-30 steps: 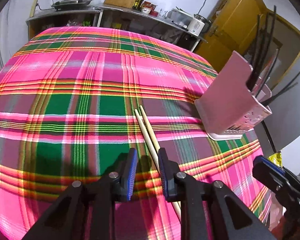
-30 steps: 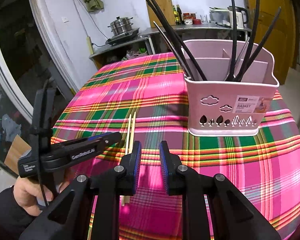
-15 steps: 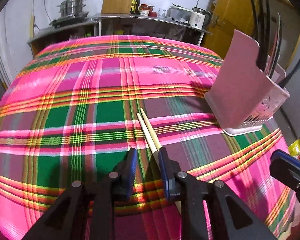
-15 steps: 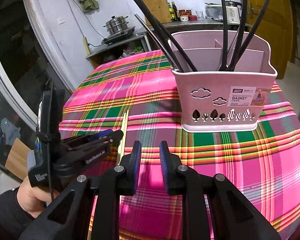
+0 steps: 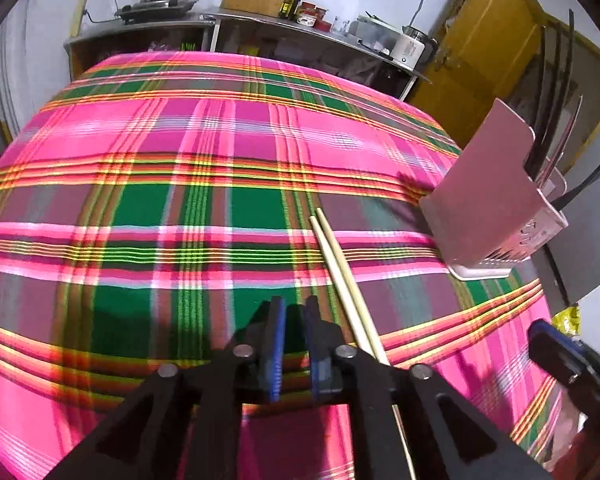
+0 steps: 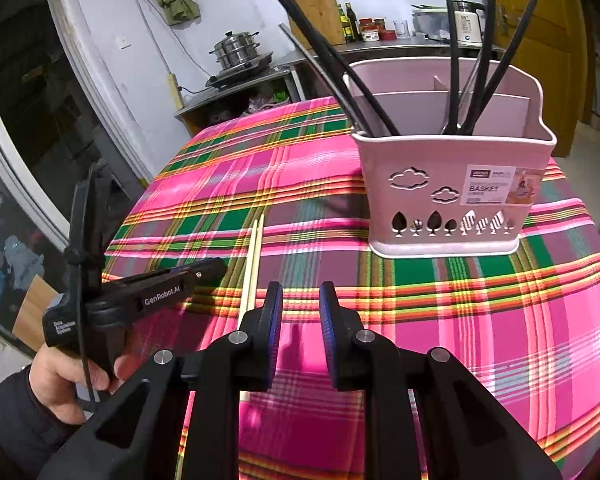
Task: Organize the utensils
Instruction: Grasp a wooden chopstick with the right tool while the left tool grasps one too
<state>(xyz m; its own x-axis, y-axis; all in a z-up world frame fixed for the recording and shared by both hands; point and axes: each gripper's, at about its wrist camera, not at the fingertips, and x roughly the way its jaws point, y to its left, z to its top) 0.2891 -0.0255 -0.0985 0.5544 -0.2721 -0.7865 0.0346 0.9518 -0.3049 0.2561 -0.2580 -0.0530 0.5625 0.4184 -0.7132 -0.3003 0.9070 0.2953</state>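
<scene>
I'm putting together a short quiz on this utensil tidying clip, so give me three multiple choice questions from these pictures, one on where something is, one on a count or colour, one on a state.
1. Where do the wooden chopsticks lie?
A. inside the basket
B. flat on the plaid tablecloth
C. on the steel counter

2. How many wooden chopsticks are there?
A. two
B. four
C. one

3. What is the left claw doing?
A. clamped on the pair
B. gripping a black chopstick
C. holding nothing, with the pair lying just to its right

Answers:
1. B: both views show them flat on the tablecloth, apart from the pink basket.
2. A: two pale sticks lie side by side; the black chopsticks stand in the basket.
3. C: only cloth shows in the narrow gap between its pads. The right claw is also empty.
</scene>
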